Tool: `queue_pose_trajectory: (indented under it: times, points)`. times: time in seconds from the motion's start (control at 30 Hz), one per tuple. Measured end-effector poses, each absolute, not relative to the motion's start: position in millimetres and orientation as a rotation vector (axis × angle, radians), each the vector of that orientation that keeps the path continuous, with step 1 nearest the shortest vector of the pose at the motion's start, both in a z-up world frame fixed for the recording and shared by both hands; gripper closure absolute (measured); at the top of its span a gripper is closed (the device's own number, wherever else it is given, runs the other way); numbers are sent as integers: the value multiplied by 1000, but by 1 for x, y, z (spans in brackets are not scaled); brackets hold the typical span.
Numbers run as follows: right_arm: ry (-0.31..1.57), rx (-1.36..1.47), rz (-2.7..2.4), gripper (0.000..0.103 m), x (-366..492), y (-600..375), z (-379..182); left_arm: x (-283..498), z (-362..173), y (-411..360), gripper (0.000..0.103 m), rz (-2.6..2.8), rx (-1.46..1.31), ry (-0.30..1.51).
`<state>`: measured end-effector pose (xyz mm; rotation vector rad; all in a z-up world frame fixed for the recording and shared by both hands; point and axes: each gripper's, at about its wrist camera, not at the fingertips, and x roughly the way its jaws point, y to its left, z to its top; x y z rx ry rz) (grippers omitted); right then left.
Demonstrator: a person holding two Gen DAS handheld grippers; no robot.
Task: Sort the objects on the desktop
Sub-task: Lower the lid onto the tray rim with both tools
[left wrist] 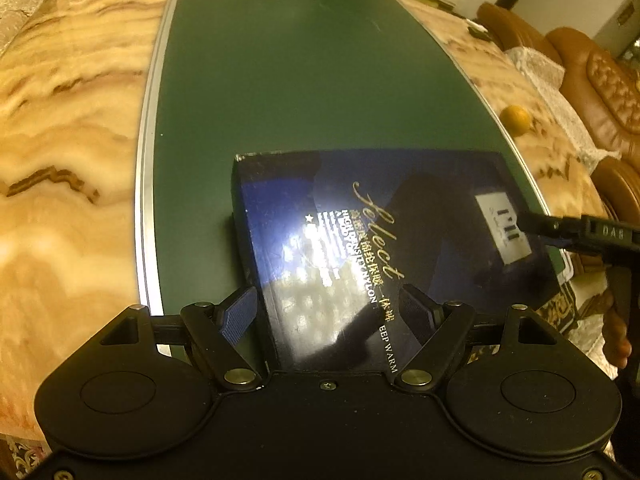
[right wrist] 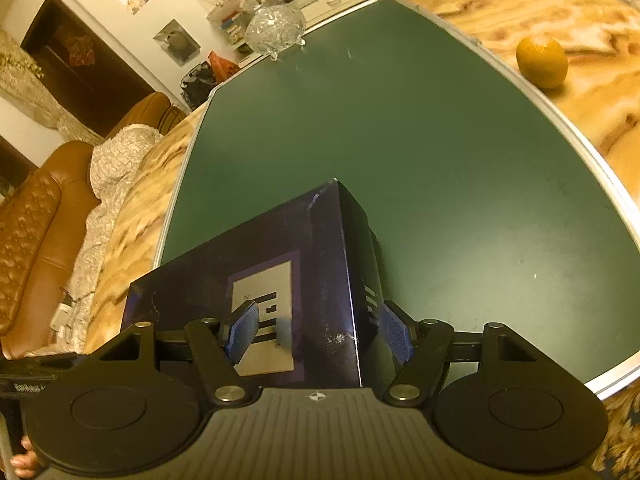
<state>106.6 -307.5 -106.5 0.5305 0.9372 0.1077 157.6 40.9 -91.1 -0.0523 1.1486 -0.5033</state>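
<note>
Left wrist view: the left gripper point(left wrist: 328, 312) straddles the near end of a dark blue glossy cardboard box point(left wrist: 384, 240) with gold script lettering on its lid. Its blue-padded fingers point(left wrist: 239, 314) stand apart; the left pad sits just outside the box's left edge and the right pad hovers over the lid, neither clearly pressing, so nothing is gripped. The box lies flat on a dark green mat with a silver metal rim point(left wrist: 146, 160), near the mat's close edge. At the box's far right corner, the tip of the right gripper point(left wrist: 532, 224) reaches in over a white label point(left wrist: 504, 228).

Right wrist view: the right gripper's blue pads point(right wrist: 394, 334) flank the box's corner, one above the white label on the lid, the other beside the dark side wall. Jaws are partly spread, and whether the pads press the cardboard cannot be told. A fingertip of the person shows at the lower left edge.

Farther off, the green mat stretches bare toward a cut-glass bowl point(right wrist: 276, 28) standing at its far end. The mat rests on a marbled tan stone tabletop point(left wrist: 68, 120), where a round orange fruit point(right wrist: 542, 62) sits just beyond the rim. Brown leather sofas with lace covers point(right wrist: 36, 232) lie beyond the table.
</note>
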Motion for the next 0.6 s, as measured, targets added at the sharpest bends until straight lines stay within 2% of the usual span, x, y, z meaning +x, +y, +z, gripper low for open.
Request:
queue_pose_trajectory:
  times: [0.3,0.43,0.6]
  points:
    - [878,295,77,32,88,-275,-80,135,-77,14,18,-384,19,1072]
    - [882,189,72,48,78,-257,-81,114,-75,-7,17,-356,48,1030]
    - [914,169,67,49,73,-248,-95,92,-82,-38,17,-354,140,1001]
